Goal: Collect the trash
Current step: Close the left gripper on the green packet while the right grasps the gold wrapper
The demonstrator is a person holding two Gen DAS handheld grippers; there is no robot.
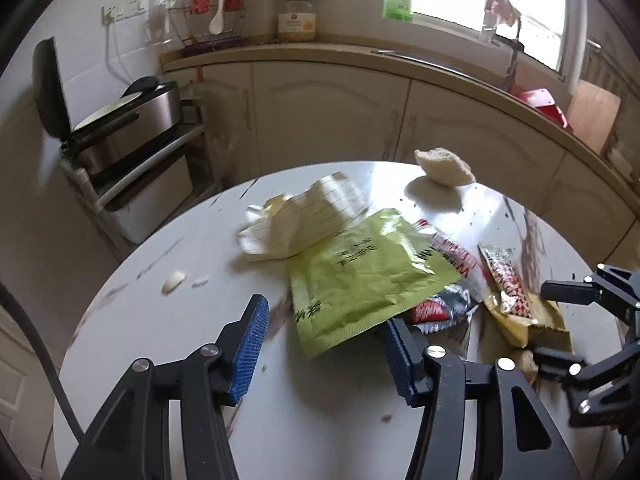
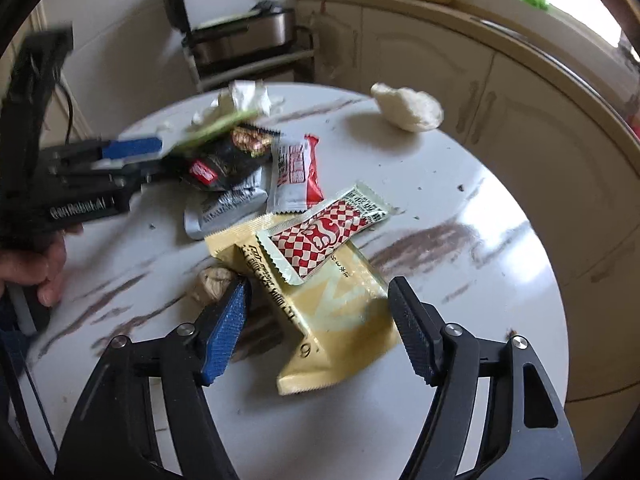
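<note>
The left tool (image 1: 324, 340) is gaping over a crinkled green foil packet (image 1: 360, 276) mid-bench, pads clear. The right tool (image 2: 320, 328) is standing open astride a cream plastic wrapper (image 2: 332, 320) on the round white marble-patterned bench (image 2: 460, 360).

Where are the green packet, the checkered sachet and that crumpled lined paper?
green packet (image 1: 360, 272), left wrist view, flat middle.
checkered sachet (image 2: 320, 236), right wrist view, printed centre.
crumpled lined paper (image 1: 304, 220), left wrist view, creased middle.

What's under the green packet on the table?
The green packet overlaps a black-and-red wrapper and a red-and-white one; crumpled lined paper lies over its far edge. Anything flat beneath its middle is covered.
</note>
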